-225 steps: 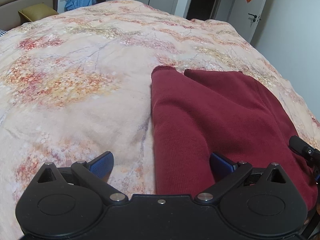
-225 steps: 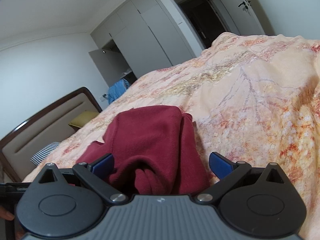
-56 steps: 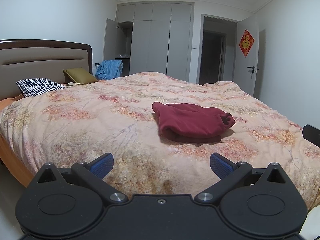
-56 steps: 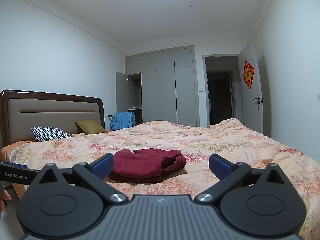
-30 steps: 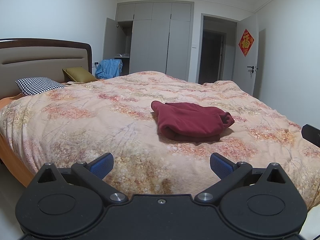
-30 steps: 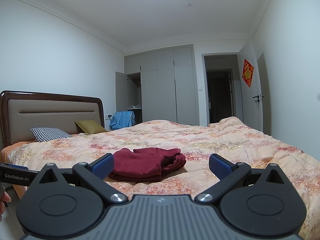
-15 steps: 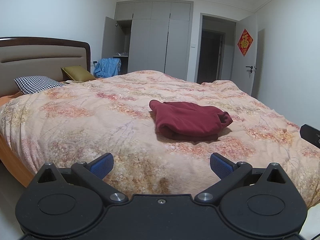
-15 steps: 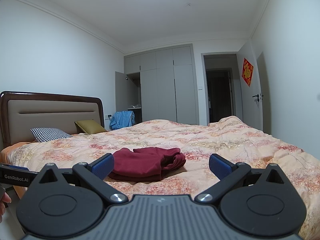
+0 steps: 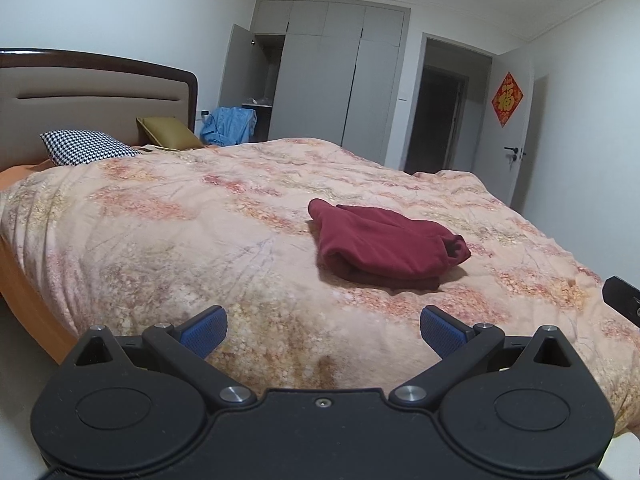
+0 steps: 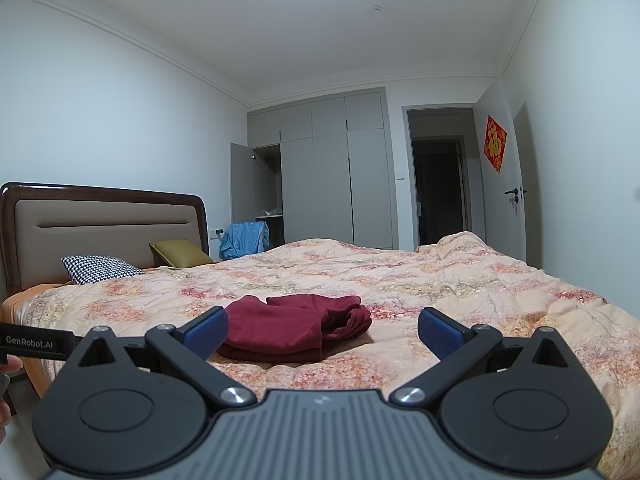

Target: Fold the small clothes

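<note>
Seven and a half seconds ago both grippers were down at the dark red garment (image 9: 384,246), their blue pads at its cloth; now both are pulled back off the near edge of the bed and the garment lies alone as a folded bundle. Over the last half second almost nothing has shifted.

The left gripper (image 9: 322,330) has its fingers spread wide and holds nothing. The right gripper (image 10: 322,330) is spread just as wide, also empty.

The garment rests on the floral quilt (image 9: 180,232), towards the middle of the bed, nearer the foot end than the headboard (image 9: 92,96). At the left, by the headboard, lie a houndstooth pillow (image 9: 86,146) and an olive cushion (image 9: 166,132). Beyond the far edge a blue cloth (image 9: 230,128) is heaped before the grey wardrobe (image 9: 332,72), one door ajar. Farther right is a dark doorway (image 9: 436,120), then a white door with a red paper ornament (image 9: 507,98).
</note>
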Demonstrator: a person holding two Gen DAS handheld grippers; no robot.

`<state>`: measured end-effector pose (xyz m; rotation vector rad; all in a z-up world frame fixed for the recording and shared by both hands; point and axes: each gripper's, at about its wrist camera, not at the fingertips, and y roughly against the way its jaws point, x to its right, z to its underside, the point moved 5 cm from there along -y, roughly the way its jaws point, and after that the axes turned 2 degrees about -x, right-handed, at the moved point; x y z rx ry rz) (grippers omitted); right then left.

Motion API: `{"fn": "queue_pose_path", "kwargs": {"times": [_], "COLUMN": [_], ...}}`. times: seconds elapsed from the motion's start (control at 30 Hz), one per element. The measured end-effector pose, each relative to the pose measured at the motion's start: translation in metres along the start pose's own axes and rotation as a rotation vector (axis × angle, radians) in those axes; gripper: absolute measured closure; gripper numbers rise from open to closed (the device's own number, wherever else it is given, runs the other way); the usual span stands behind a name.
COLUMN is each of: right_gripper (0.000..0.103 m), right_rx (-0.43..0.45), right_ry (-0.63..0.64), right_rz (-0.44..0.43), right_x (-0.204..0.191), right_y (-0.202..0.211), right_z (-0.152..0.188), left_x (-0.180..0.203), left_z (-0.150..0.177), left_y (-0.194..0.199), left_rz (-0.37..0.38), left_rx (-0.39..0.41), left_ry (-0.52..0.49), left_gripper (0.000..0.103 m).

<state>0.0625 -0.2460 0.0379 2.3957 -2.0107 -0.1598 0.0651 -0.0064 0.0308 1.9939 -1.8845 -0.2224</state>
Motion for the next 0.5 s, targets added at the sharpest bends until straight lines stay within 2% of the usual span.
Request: {"fn": "queue_pose_path", "kwargs": {"times": [0.5], "right_gripper": [0.000], "right_rx": [-0.008], "right_ry": [-0.003], "right_rz": [0.000], "right_x": [-0.0026], "right_y": [-0.0020], "right_z": [0.0004], "left_x": [-0.0006], "left_z": [0.0001], "left_y": [-0.0007], "left_rz": [-0.001], "left_rx": [-0.008], "left_ry": [-0.007], "left_gripper": [0.001]}}
